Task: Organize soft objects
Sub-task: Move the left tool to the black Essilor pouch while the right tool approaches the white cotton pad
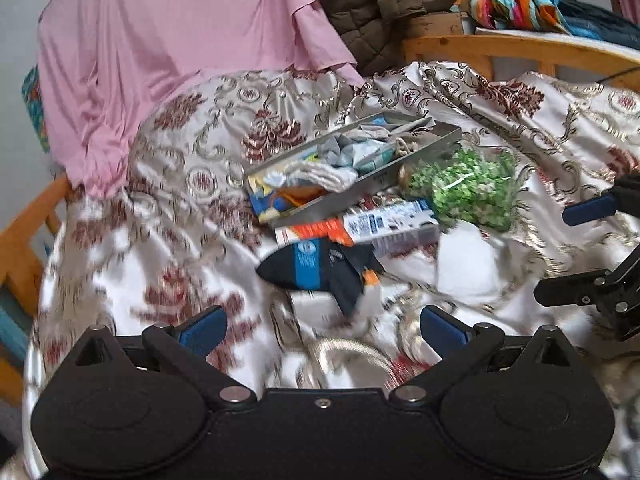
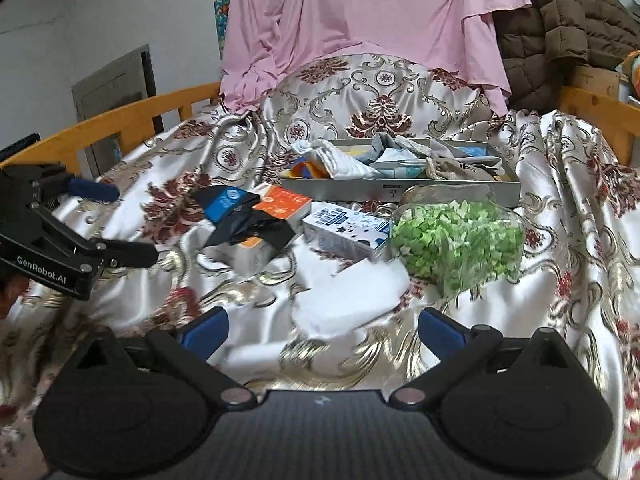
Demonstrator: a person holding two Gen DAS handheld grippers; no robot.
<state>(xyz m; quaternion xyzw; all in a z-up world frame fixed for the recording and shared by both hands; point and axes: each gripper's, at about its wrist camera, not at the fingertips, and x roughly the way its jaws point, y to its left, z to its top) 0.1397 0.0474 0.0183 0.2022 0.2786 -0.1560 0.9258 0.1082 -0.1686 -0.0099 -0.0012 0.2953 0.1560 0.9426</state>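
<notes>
So both are hovering wide open and empty over the bed's shiny floral satin cover [image 2: 400,92]: the left hand-held gripper [image 1: 322,330] and the right hand-held gripper [image 2: 322,332]. Soft bits are already piling up in the long grey tray [image 2: 400,190]. A folded white cloth [image 2: 352,292] is lying right in front of the right one, beside the clear bag of green pieces [image 2: 456,236]. I'd be pinching a thick fold, not the slippery cover underneath.

Wooden bed rail [image 2: 132,114], grey wall [image 2: 80,8], brown quilted jacket [image 2: 576,20] and pink cloth [image 2: 368,12] draped behind.
</notes>
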